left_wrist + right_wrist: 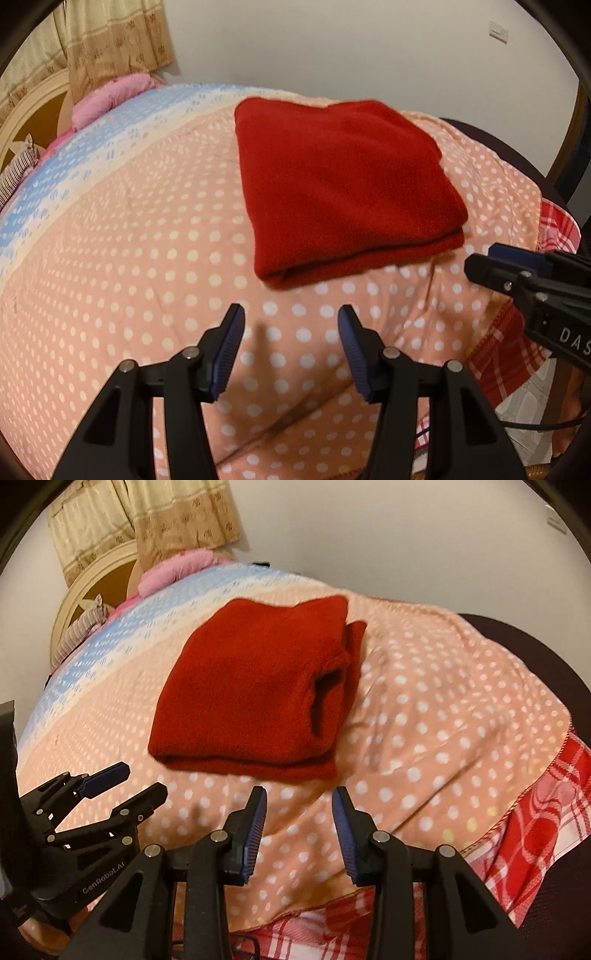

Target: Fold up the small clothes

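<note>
A red fleece garment (343, 188) lies folded into a thick rectangle on the peach polka-dot quilt (129, 258); it also shows in the right wrist view (251, 690), with a sleeve or neck opening at its right side. My left gripper (291, 317) is open and empty, just in front of the garment's near folded edge. My right gripper (297, 799) is open and empty, close to the garment's near right corner. The right gripper shows at the right edge of the left wrist view (517, 273); the left gripper shows at the lower left of the right wrist view (127, 781).
The quilt (424, 720) covers a bed, with a red plaid blanket (535, 830) under its right edge. A pink pillow (110, 96) and a cream headboard (33, 107) are far left. A curtain (110, 40) and a white wall stand behind. A dark chair (535, 657) is right.
</note>
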`<state>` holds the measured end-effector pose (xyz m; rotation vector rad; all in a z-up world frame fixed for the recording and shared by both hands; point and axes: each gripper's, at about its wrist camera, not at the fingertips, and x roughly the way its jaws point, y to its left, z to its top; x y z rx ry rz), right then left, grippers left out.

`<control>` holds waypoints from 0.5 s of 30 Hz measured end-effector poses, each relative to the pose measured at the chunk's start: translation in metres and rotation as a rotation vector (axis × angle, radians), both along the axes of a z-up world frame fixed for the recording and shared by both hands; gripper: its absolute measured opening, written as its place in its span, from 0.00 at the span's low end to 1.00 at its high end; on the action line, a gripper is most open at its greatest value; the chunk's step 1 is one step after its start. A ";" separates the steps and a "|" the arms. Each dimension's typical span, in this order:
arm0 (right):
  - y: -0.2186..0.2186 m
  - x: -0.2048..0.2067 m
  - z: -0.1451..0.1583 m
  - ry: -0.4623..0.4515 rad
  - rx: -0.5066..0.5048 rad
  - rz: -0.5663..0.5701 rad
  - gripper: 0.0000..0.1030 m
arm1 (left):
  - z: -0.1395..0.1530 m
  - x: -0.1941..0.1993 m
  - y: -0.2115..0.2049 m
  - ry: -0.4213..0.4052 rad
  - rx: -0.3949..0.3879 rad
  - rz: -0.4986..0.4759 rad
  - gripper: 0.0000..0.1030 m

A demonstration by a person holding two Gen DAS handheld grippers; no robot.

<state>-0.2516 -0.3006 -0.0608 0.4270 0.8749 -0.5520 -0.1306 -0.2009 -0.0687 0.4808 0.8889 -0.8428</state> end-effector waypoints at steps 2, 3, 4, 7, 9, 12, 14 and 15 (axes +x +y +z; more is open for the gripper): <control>0.003 0.003 -0.002 0.022 0.026 0.012 0.38 | -0.004 0.000 0.000 0.012 0.022 -0.001 0.54; 0.005 0.004 -0.003 0.031 0.044 0.014 0.41 | -0.005 -0.001 0.000 0.014 0.029 -0.003 0.54; 0.006 0.005 -0.005 0.037 0.062 0.015 0.43 | -0.006 -0.002 0.000 0.015 0.037 -0.008 0.54; 0.011 0.006 -0.011 0.067 0.093 0.023 0.48 | -0.007 -0.004 0.002 0.013 0.055 -0.014 0.54; 0.014 0.007 -0.012 0.080 0.087 0.028 0.48 | -0.006 -0.004 0.005 0.023 0.056 -0.011 0.54; 0.016 0.007 -0.011 0.082 0.086 0.029 0.48 | 0.001 -0.003 0.010 0.004 0.052 0.017 0.58; 0.017 0.006 -0.007 0.074 0.079 0.027 0.48 | 0.009 -0.005 0.016 -0.037 0.038 0.039 0.71; 0.018 0.006 -0.003 0.068 0.069 0.026 0.48 | 0.015 -0.006 0.018 -0.059 0.028 0.050 0.74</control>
